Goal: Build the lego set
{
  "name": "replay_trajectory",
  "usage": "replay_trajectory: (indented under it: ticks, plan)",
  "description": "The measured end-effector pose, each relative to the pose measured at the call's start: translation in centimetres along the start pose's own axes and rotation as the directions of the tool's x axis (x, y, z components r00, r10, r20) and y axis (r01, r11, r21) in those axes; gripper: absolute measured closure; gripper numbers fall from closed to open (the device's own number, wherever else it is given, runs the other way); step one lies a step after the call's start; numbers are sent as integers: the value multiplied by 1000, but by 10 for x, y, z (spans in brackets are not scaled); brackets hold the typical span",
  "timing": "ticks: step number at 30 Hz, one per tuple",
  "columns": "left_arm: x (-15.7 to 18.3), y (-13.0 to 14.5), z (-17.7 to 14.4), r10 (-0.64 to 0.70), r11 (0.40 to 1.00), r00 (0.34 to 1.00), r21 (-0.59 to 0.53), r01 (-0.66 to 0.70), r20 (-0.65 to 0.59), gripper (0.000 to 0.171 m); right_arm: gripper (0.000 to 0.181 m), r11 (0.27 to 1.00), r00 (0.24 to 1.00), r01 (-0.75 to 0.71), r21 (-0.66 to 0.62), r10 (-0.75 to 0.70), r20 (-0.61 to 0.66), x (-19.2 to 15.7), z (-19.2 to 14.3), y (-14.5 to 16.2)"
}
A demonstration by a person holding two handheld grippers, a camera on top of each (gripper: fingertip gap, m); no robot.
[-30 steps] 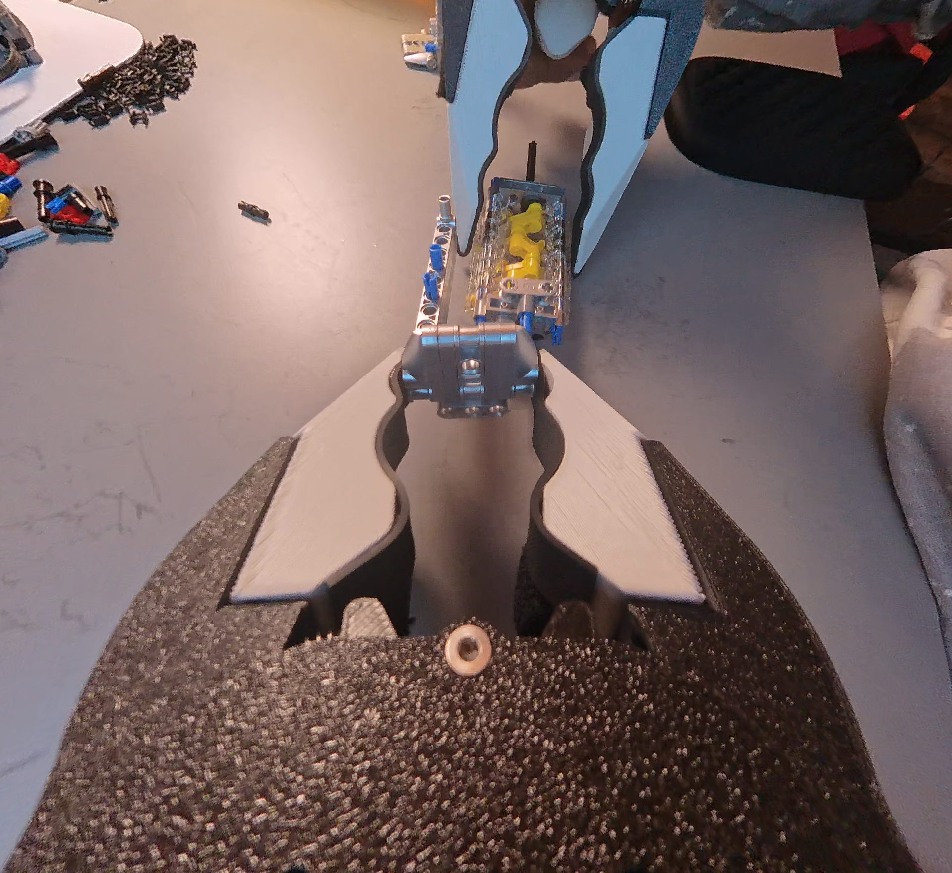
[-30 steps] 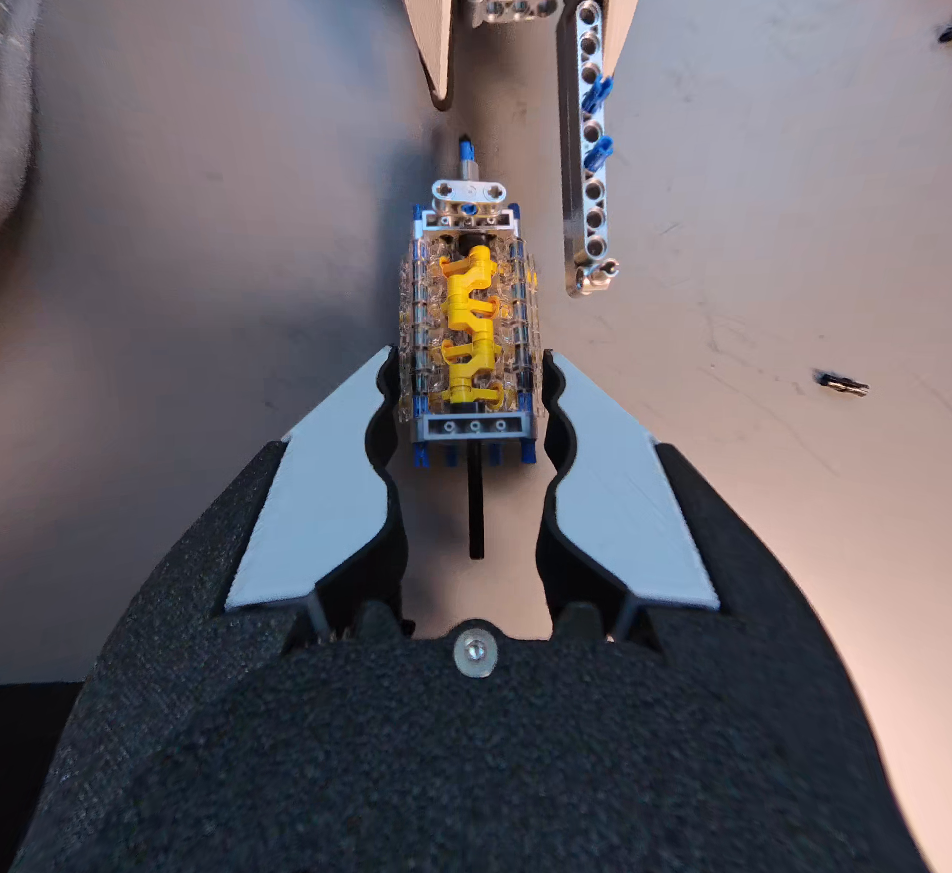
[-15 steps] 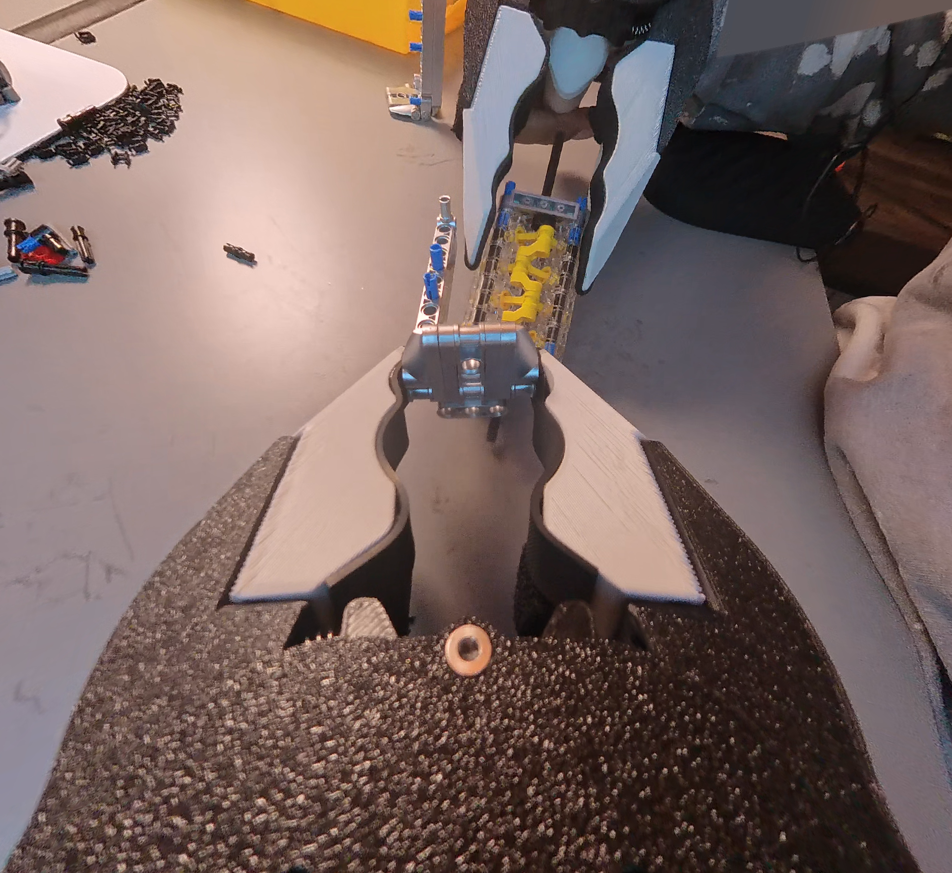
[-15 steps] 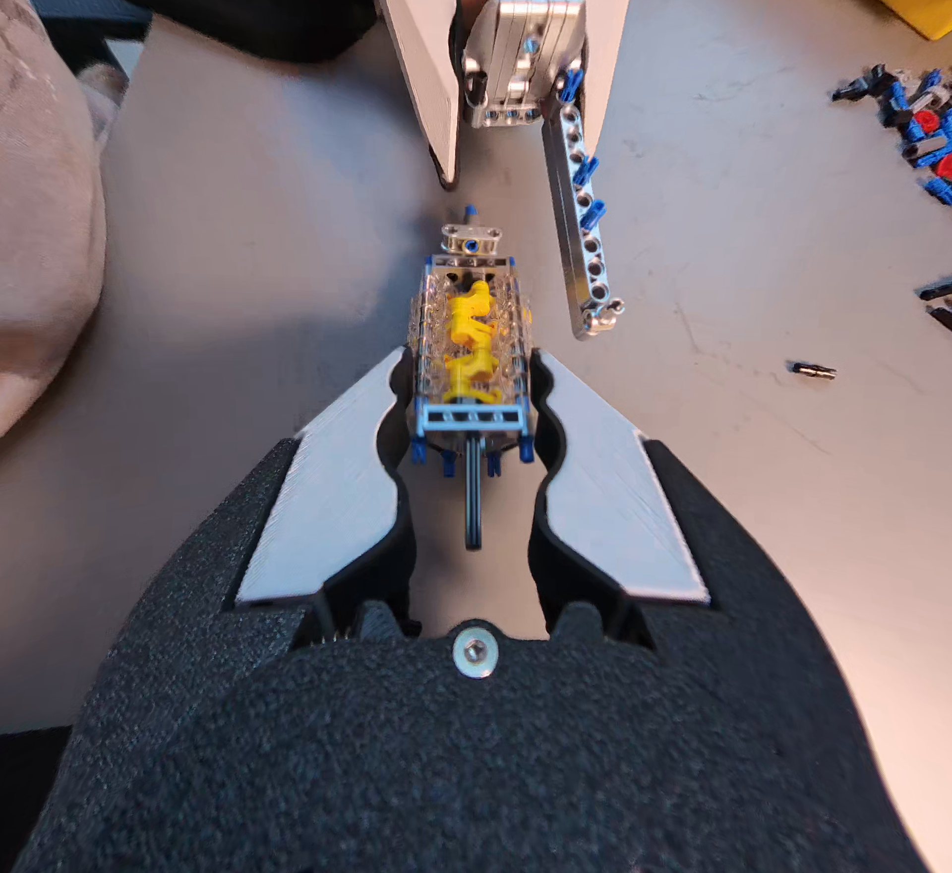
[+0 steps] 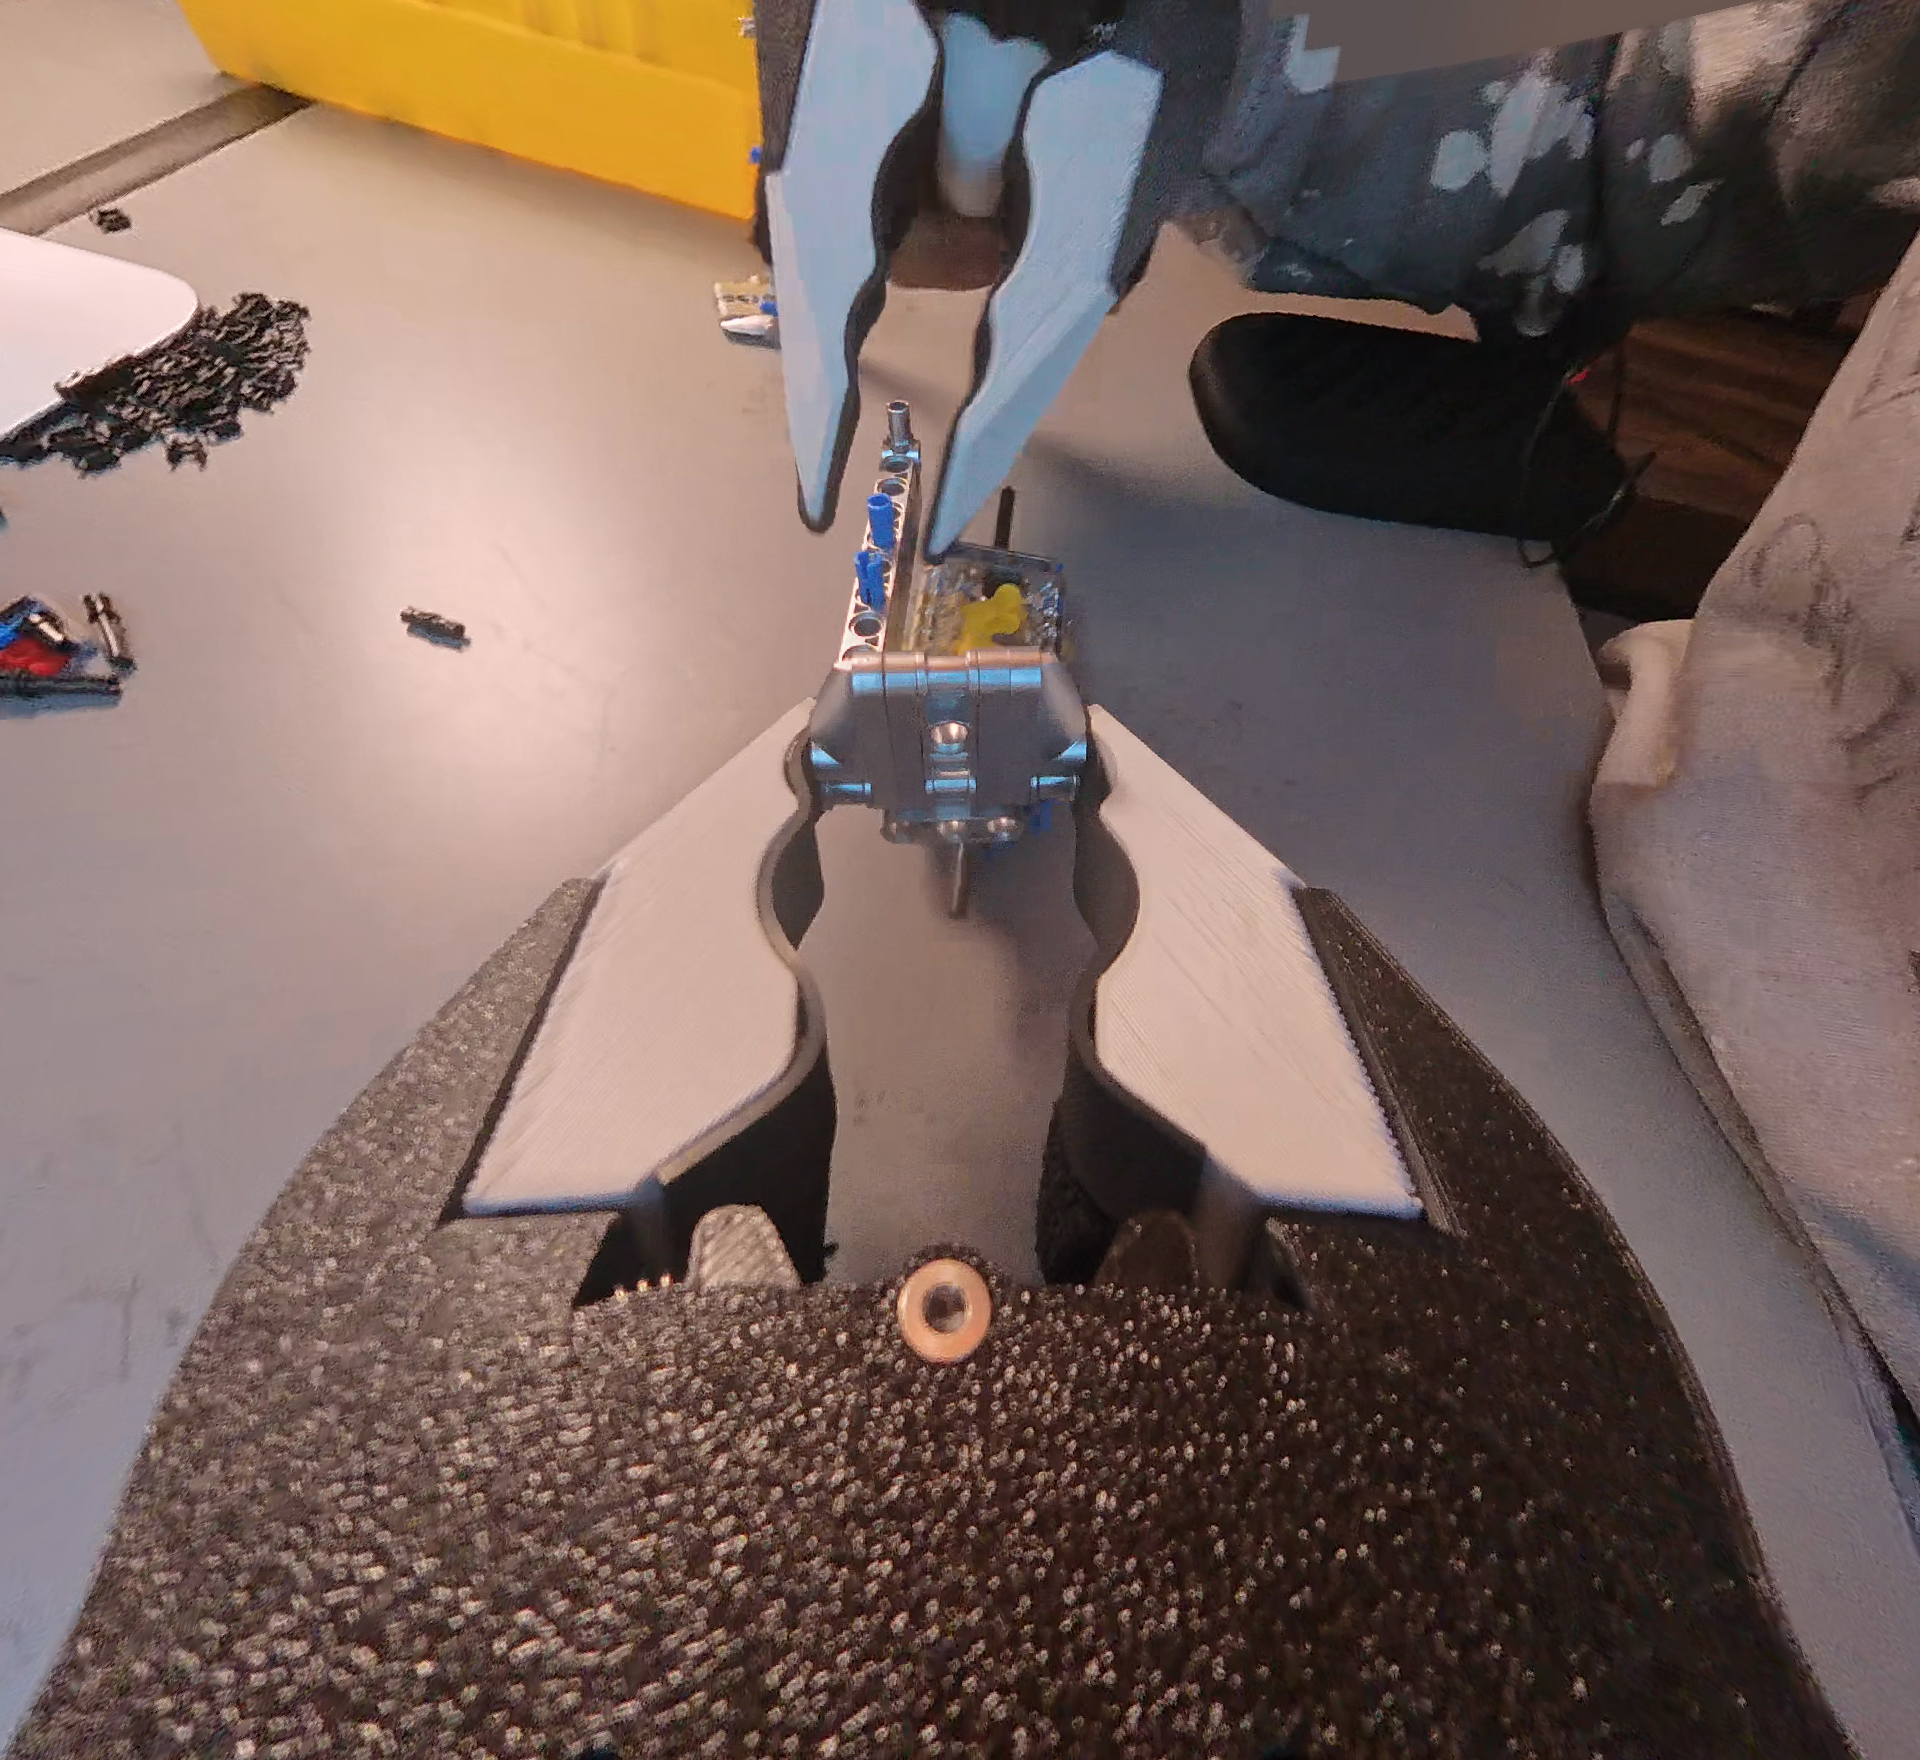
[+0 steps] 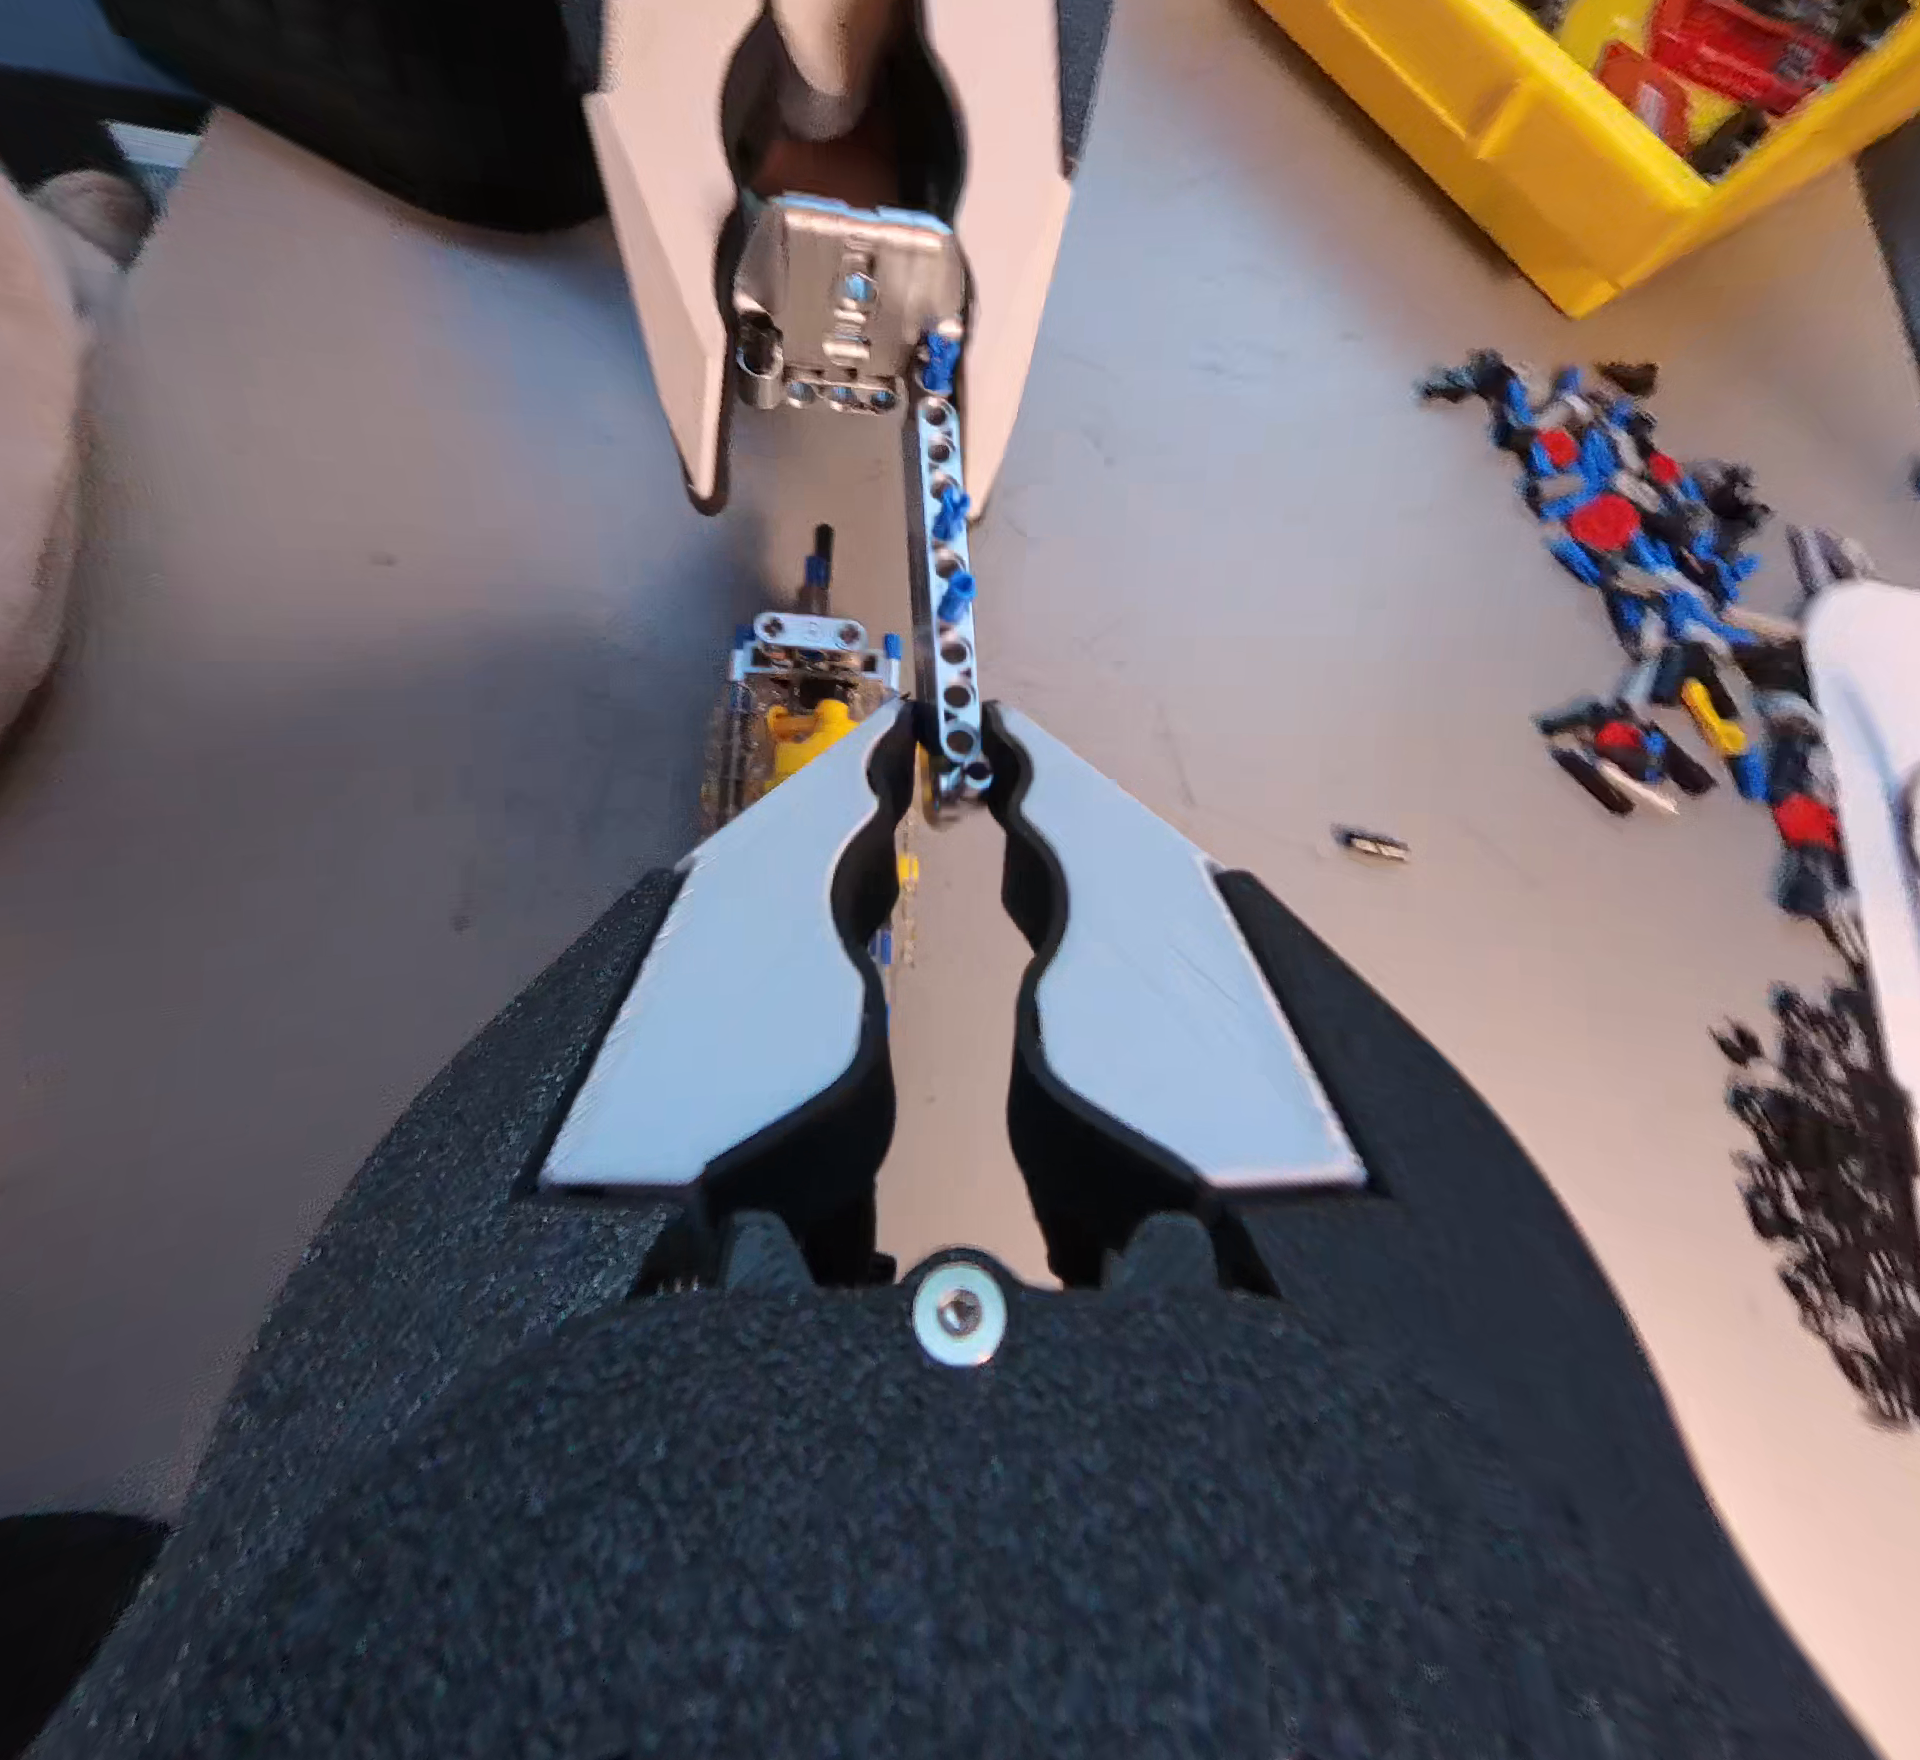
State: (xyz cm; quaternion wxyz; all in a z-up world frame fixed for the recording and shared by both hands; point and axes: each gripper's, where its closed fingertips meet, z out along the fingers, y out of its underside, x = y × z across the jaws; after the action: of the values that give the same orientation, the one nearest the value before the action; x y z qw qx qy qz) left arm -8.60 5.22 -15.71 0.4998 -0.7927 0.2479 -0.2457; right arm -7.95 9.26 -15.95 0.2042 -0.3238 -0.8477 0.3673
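My left gripper (image 5: 951,754) clamps the grey block (image 5: 948,742) while my right gripper (image 6: 948,742) pinches the far end of its holed beam (image 6: 948,630), and I judge twisting could snap the beam off onto the yellow-cored engine (image 5: 982,614) just right.

left gripper (image 5: 951,754): its two grey fingers are closed on a grey block assembly (image 5: 948,742), pinching it at the tips, above the surface (image 5: 416,879).
right gripper (image 6: 948,744): faces the left gripper tip to tip from the far side of the grey block assembly; fingers nearly together, their tips on either side of the free end of the holed beam (image 6: 951,609) that runs out from that assembly; firm contact cannot be told.
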Motion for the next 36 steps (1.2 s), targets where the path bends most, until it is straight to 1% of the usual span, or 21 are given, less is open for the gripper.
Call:
replay_trajectory:
  ticks: [2,4,7,9,10,11,12,14,16,18,20,23,24,25,27,31,33,36]
  plan:
    - [5,2,-1,49,999,999,-17,-49,-18,127,173,1000,994,3,24,-6,105,-6,3,-7]
    - [9,1,-4,63,998,997,-13,-64,-34,127,174,1000,985,18,18,-21,171,-6,5,-9]
    - [6,3,-8,53,999,998,-1,-53,-23,127,174,1000,978,18,0,-18,207,-2,9,-11]
    - [3,3,-9,40,999,999,6,-40,-10,127,172,1000,983,3,-17,0,185,3,10,-11]
    - [0,5,-10,35,999,999,-1,-35,8,127,167,1000,989,-1,-28,5,150,8,9,-9]
    - [-5,7,-12,31,999,999,-15,-31,34,127,154,999,991,-14,-35,19,129,10,6,-7]
    - [-11,10,-14,27,999,998,-30,-25,63,127,146,999,992,-34,-41,39,117,11,1,-6]
    - [-18,17,-17,18,998,995,-61,-12,95,127,140,996,993,-41,-77,49,107,5,-8,2]
    - [-23,23,-20,30,995,992,-98,-18,121,128,130,989,994,-26,-148,41,99,-6,-11,14]
    - [-24,23,-21,32,995,992,-96,-21,123,127,121,977,993,-24,-211,47,105,-18,-10,25]
    - [-22,27,-20,31,993,994,-116,-18,109,128,116,961,995,7,-275,20,96,-26,-3,35]
    - [-18,32,-16,53,987,994,-155,-37,96,127,117,941,994,31,-337,5,107,-35,15,45]
    - [-17,34,-15,61,985,994,-168,-45,90,127,124,930,995,52,-364,-15,103,-35,19,50]
    - [-15,38,-15,65,981,995,-186,-49,82,127,126,926,994,60,-372,-21,107,-35,22,53]
    - [-12,48,-14,68,969,996,-243,-51,62,127,126,936,993,43,-351,0,121,-37,25,50]
    - [-9,64,-8,105,936,994,-341,-85,41,126,127,946,993,51,-320,-13,120,-40,30,45]
    - [-9,67,-8,132,927,990,-360,-108,42,121,127,951,993,38,-307,-3,114,-40,31,44]
    - [-11,69,-13,134,924,989,-370,-101,66,107,126,956,994,32,-291,-1,107,-39,35,40]
